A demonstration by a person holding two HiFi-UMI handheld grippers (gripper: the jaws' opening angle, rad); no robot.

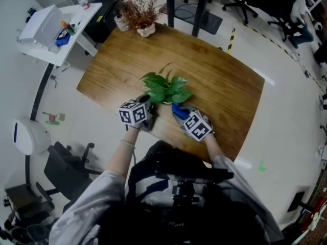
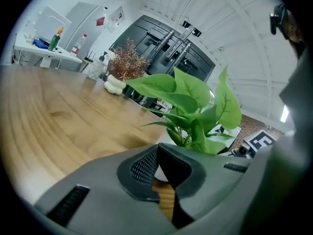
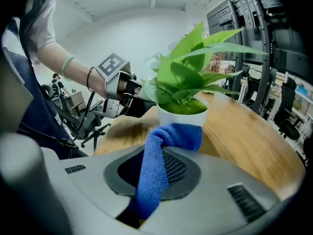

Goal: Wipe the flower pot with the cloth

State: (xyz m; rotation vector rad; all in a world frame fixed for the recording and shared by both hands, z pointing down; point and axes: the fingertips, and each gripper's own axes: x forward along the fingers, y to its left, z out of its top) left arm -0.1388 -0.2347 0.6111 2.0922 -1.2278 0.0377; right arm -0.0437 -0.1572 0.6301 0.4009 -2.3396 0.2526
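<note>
Two grippers work the flower pot (image 3: pixel 182 117): my right gripper (image 3: pixel 157 174) clamps the cloth (image 3: pixel 171 133), pot dead ahead at 12 o'clock; my left gripper (image 2: pixel 157 168) seems pinched on its rim.

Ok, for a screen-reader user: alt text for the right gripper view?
The right hand-held gripper clamps a blue cloth, its free end bunched before a white flower pot holding a green plant on a wooden table. The left hand-held gripper reaches the pot's far side.
</note>
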